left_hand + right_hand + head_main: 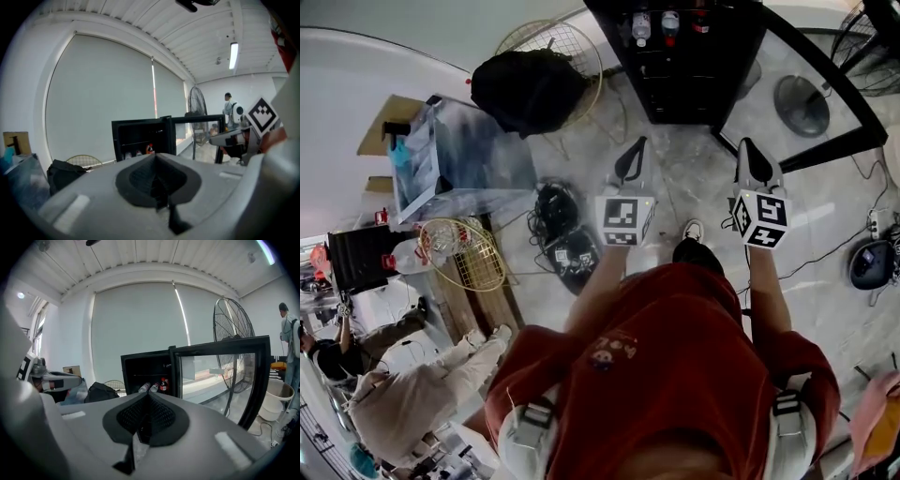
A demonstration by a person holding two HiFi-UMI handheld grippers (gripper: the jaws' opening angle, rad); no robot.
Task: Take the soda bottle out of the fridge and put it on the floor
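The left gripper (157, 180) and the right gripper (145, 416), both grey with black ribbed pads, have their jaws pressed together on nothing. Both are short of the small black glass-doored fridge (698, 80). The dark, red-labelled soda bottle (163, 384) sits inside the open fridge, beside two clear bottles (149, 387).

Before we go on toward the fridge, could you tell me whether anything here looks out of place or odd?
The fridge door already stands wide open. Two clear bottles seem to lie on their sides inside beside the soda bottle. A loose wire fan guard and tangled cables clutter the floor, possible trip hazards.
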